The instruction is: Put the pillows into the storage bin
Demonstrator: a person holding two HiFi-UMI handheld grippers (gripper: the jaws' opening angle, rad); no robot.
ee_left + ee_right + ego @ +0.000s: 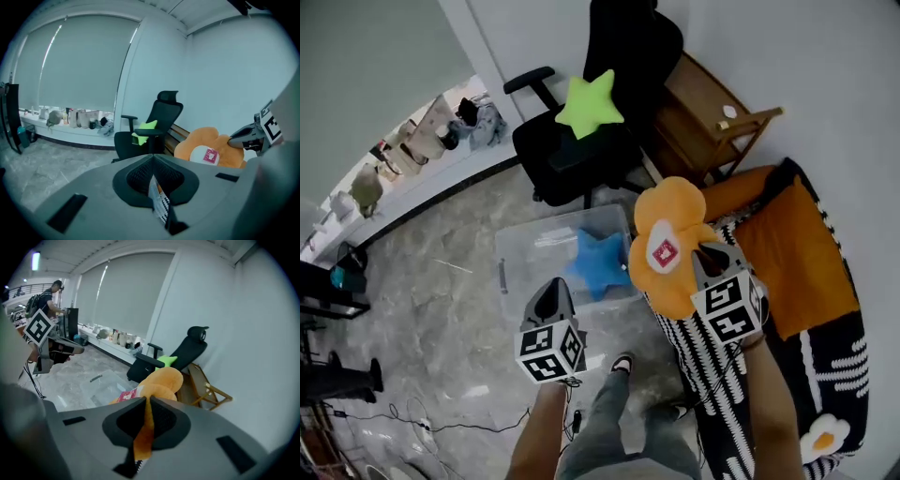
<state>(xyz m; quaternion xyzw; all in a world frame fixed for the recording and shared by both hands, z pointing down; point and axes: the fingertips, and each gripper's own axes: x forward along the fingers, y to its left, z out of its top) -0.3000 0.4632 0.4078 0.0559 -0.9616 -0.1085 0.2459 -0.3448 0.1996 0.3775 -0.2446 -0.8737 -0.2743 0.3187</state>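
My right gripper (705, 253) is shut on an orange flower pillow (670, 220) with a red tag, held in the air beside the clear storage bin (516, 246). The pillow's cloth is pinched between the jaws in the right gripper view (146, 420). A blue star pillow (598, 264) lies inside the bin. A green star pillow (591, 105) rests on the black office chair (553, 150). My left gripper (551, 289) hovers at the bin's near edge, jaws together on nothing (153, 180). The left gripper view shows the orange pillow (206, 145) and the right gripper (246, 136).
A wooden chair (708, 112) stands by the wall behind the office chair. At the right is a striped black-and-white cover (722, 394) with an orange blanket (792, 248) and an egg-shaped cushion (823, 437). Cables (422, 424) lie on the marble floor. A person (47, 301) stands far off.
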